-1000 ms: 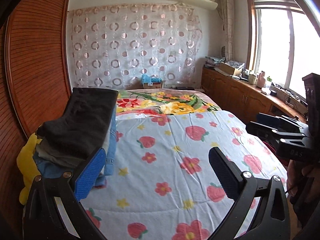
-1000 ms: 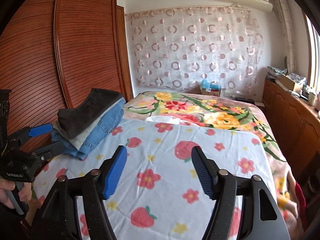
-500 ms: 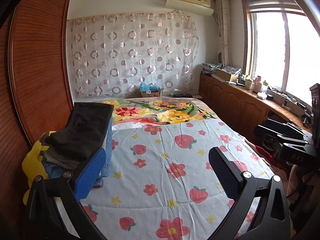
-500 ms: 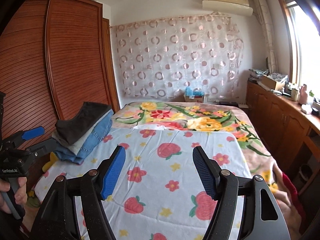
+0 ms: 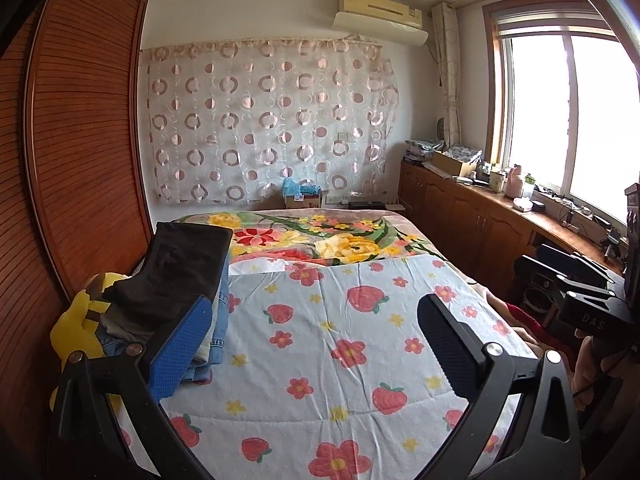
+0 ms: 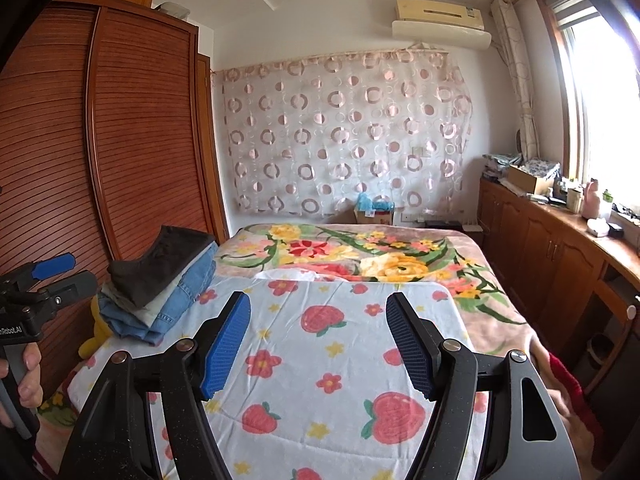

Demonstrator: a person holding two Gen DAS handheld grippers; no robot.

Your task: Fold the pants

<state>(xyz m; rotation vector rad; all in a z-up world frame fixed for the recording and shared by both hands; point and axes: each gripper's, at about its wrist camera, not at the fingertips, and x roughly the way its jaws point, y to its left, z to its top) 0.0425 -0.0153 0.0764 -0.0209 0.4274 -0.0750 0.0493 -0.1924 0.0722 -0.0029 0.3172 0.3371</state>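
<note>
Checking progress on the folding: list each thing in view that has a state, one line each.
Left tool: open, nothing between its pads.
Right tool: open, empty.
Pants stack: folded, piled at the bed's left edge, dark pair on top.
Strawberry sheet: spread flat, no garment on it.
Wardrobe door: shut.
Window curtain: drawn aside.

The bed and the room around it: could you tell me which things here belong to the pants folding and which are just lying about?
Belongs to the job:
stack of folded pants
strawberry-print sheet, the work surface
left gripper, open, empty
right gripper, open, empty

Just lying about:
yellow plush toy
floral blanket
cardboard box on the cabinet
air conditioner
</note>
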